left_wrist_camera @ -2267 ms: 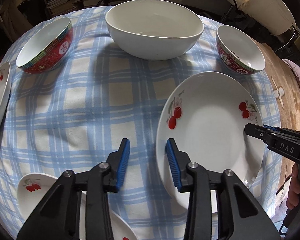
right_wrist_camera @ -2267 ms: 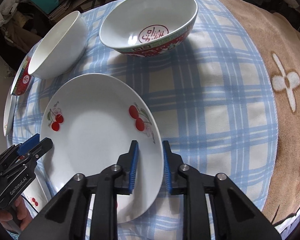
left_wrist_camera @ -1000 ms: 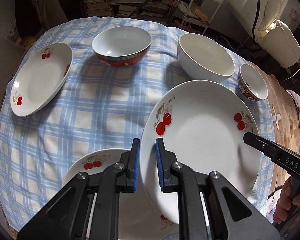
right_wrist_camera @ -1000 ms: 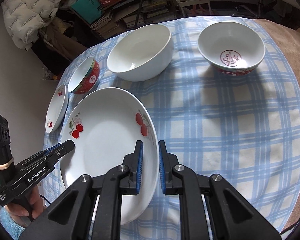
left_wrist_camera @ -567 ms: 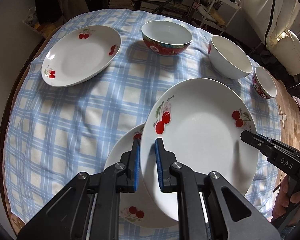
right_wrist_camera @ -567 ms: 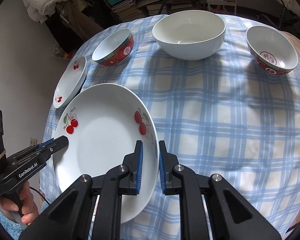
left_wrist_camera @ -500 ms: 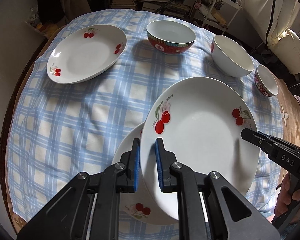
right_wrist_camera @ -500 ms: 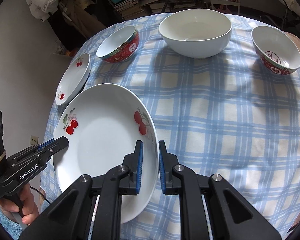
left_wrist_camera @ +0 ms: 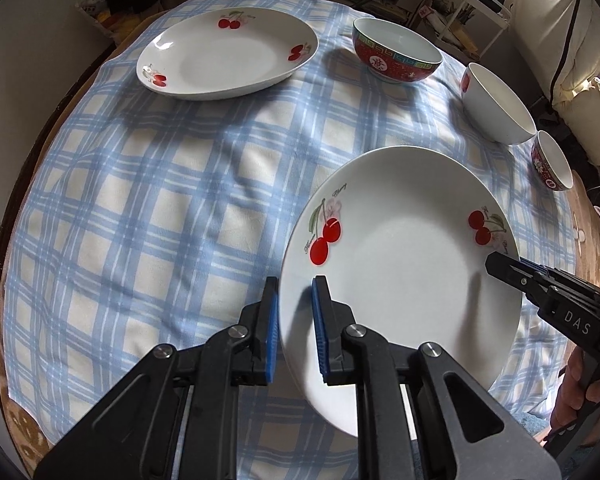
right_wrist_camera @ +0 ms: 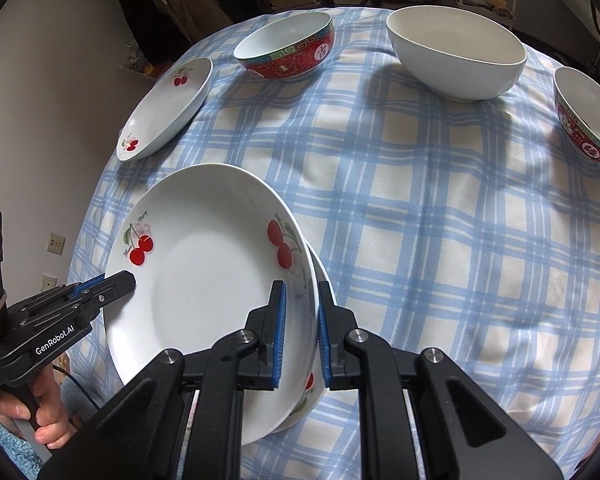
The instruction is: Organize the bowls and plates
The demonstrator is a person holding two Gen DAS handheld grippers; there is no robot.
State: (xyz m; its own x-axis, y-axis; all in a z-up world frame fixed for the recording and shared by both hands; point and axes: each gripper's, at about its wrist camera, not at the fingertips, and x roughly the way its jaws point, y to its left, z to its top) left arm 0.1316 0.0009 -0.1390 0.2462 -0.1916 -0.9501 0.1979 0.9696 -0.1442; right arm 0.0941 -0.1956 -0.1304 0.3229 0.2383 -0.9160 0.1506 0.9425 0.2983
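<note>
Left wrist view: left gripper (left_wrist_camera: 294, 320) and right gripper (right_wrist_camera: 302, 320) fingers both pinch one plate (left_wrist_camera: 400, 264); second plate (left_wrist_camera: 228, 56) at 11 o'clock.

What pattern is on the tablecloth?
The tablecloth is a blue and cream plaid check, clearest in the right wrist view.

plate (left_wrist_camera: 400, 264): glossy ceramic | tablecloth (left_wrist_camera: 160, 208): soft matt checked cloth

Bare checked cloth (left_wrist_camera: 148, 216) between plates; bowls (right_wrist_camera: 456, 56) along far edge.
</note>
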